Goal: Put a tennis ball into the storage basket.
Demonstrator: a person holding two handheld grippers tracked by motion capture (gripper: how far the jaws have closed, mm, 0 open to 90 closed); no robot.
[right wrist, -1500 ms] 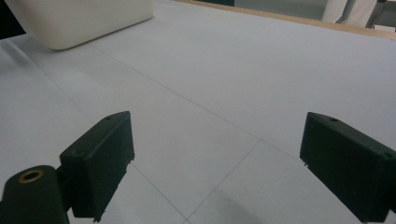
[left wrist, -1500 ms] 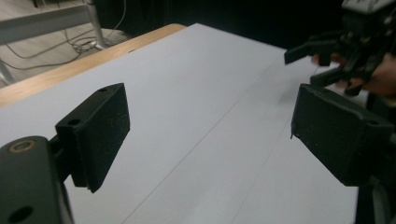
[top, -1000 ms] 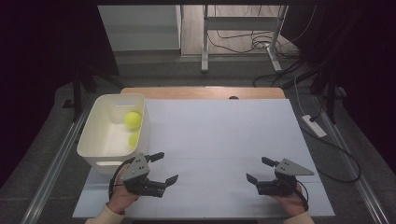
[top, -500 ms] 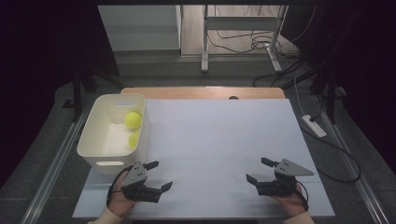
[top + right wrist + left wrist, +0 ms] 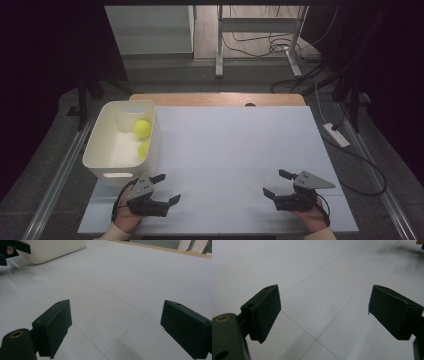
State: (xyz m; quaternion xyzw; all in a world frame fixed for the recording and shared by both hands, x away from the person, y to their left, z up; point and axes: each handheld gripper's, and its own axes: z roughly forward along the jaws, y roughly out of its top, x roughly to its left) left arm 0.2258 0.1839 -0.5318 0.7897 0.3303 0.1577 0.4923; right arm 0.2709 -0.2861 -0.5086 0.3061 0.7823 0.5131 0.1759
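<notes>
Matt white table [image 5: 235,150], fuzzy balls [image 5: 142,128]

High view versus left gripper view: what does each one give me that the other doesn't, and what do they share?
The high view alone gives the white bin at the table's left with a yellow ball inside, the person's hands, and the right hand-held gripper, open and apart from everything. The left gripper view alone gives a close look between its own wide-apart jaws, with thin seam lines crossing beneath. Both share the left hand-held gripper, open and holding nothing, over the white table surface.
</notes>
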